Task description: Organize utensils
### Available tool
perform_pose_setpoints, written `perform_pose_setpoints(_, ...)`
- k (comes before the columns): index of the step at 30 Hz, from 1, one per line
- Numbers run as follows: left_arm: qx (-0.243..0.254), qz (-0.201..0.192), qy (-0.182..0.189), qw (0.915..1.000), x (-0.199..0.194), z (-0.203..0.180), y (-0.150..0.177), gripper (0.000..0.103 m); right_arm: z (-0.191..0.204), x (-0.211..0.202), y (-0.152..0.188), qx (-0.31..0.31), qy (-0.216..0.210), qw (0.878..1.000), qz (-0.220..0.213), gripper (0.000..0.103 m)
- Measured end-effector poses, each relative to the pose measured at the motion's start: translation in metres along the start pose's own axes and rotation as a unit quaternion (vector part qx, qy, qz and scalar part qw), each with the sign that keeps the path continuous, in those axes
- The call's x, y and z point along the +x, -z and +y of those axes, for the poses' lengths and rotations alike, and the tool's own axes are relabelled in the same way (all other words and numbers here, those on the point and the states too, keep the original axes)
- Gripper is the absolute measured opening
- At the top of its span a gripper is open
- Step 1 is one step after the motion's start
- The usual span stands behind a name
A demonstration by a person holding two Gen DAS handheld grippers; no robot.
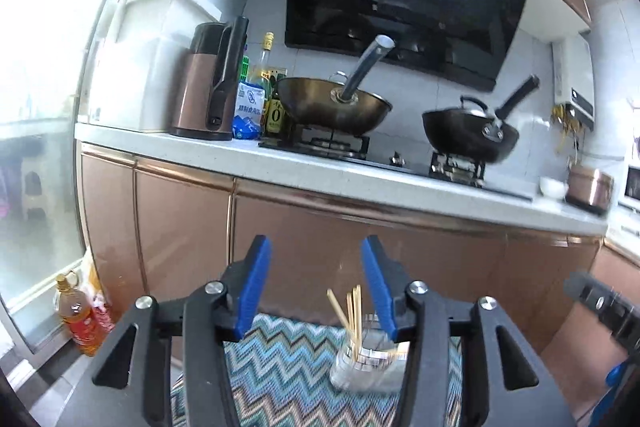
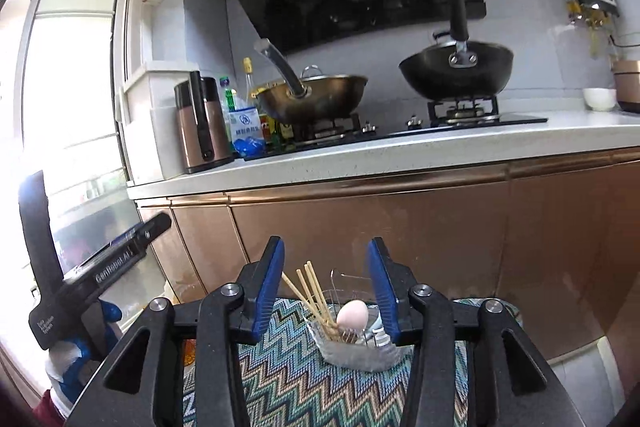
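My left gripper (image 1: 314, 281) points slightly downward, its blue pads (image 1: 252, 291) parted with nothing pressed between them. My right gripper (image 2: 326, 283) sits the same way, jaws apart and empty. My blue-gloved left hand (image 2: 86, 351) grips the left tool's handle

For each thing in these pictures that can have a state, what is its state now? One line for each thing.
left gripper: open, nothing between its fingers.
right gripper: open, holding nothing.
clear container: upright on the zigzag cloth.
chopsticks: standing tilted in the container.
egg: resting in the container, whole.
brass wok: on the left burner.
black wok: on the right burner.
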State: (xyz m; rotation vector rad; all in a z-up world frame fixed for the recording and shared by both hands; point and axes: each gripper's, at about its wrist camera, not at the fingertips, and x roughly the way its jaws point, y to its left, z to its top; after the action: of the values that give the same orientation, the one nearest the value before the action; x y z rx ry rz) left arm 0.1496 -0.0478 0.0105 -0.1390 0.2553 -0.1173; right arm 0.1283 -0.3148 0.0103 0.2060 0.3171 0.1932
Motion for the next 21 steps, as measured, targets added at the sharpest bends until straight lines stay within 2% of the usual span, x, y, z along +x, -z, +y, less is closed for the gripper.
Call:
perform_pose_setpoints(4,0.018,0.012,-0.007,0.9997,-0.029,0.0,0.007,0.052,0.01,-0.032,0.009,-0.017,0.022,1.0,-0.012,0.052)
perform_pose_setpoints(7,0.035,0.013,-0.016,0.9992,-0.05,-0.001,0.009,0.055,0.021,-0.054,0.016,-0.036,0.038,0.998,-0.021,0.06)
perform_pose_setpoints(9,0.042,0.012,-0.02,0.9988,-0.063,-0.002,0.011,0.058,0.027,-0.066,0.022,-0.049,0.052,0.997,-0.03,0.07)
perform_pose_setpoints(13,0.054,0.002,-0.027,0.9982,-0.085,-0.004,0.014,0.059,0.031,-0.084,0.029,-0.058,0.069,0.995,-0.041,0.082)
perform_pose_setpoints(21,0.063,0.001,-0.032,0.9975,-0.096,-0.002,0.017,0.06,0.02,-0.104,0.037,-0.046,0.096,0.993,-0.051,0.101)
